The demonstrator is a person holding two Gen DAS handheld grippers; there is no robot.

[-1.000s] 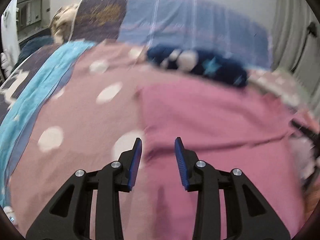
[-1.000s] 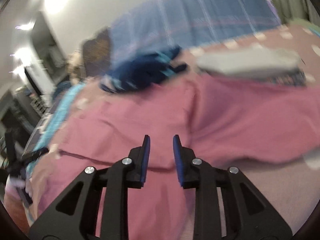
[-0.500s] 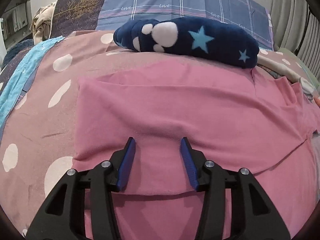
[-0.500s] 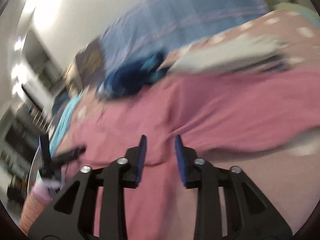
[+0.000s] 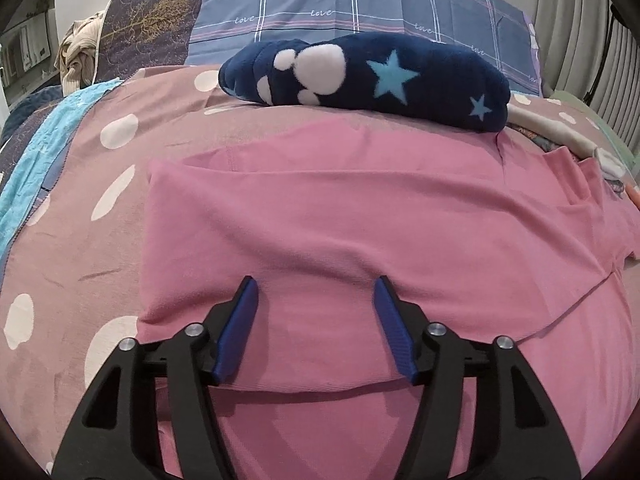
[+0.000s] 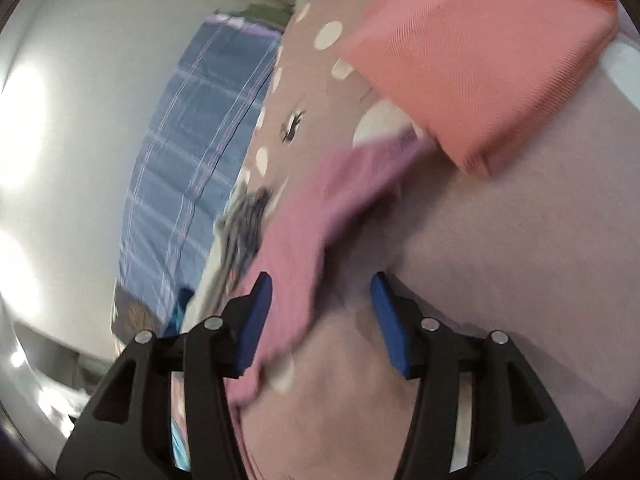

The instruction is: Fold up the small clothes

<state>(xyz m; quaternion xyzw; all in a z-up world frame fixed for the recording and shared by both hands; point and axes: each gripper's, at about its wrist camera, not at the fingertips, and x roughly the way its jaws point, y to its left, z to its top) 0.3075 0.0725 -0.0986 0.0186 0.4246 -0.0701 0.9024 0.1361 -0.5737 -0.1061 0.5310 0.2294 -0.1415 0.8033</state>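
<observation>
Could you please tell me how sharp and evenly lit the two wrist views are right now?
Left wrist view: sharp, evenly lit, fisheye bulge bending the pink garment and the navy star blanket. Right wrist view: tilted and motion-smeared, the salmon folded cloth and polka-dot bedcover soft, with blown-out glare on the wall.

garment (image 5: 360, 216) flat on the bedspread (image 5: 100, 240), rolled blanket (image 5: 380, 80) just behind, pillows (image 5: 360, 4) farther back
</observation>
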